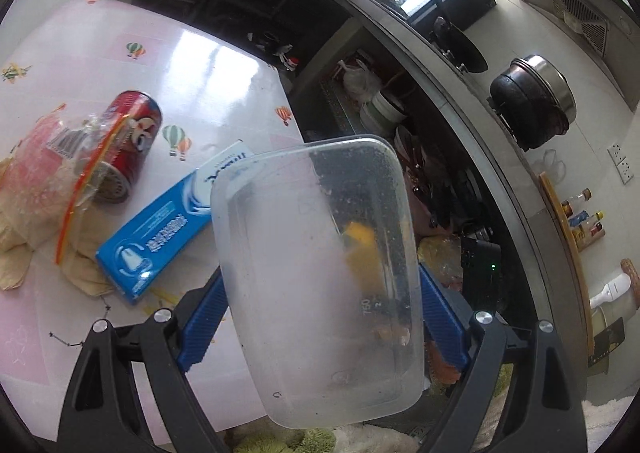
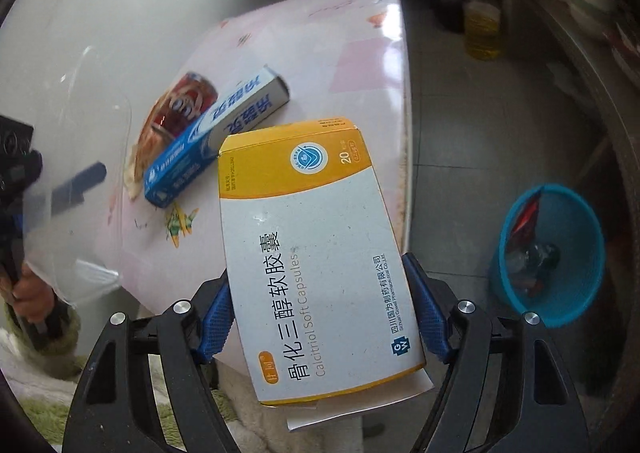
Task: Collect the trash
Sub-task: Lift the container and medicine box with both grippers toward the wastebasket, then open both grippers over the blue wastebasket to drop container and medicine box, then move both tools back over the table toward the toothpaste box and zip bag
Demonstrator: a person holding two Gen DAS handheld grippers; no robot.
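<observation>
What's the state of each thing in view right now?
left claw: shut on clear plastic container, held up
right claw: shut on medicine box, lifted
blue box: lying flat on the table
red can: on its side
zip bag: lying against the can
blue bin: upright, holds trash

Left gripper (image 1: 320,317) with black angular linkage arms, round silver screw heads at the pivots, ribbed blue finger pads (image 1: 204,323), right gripper (image 2: 322,317) of the same black frame, silver screws, blue ribbed pads (image 2: 426,313), bare-skinned hand (image 2: 28,293) with a fuzzy green sleeve cuff
</observation>
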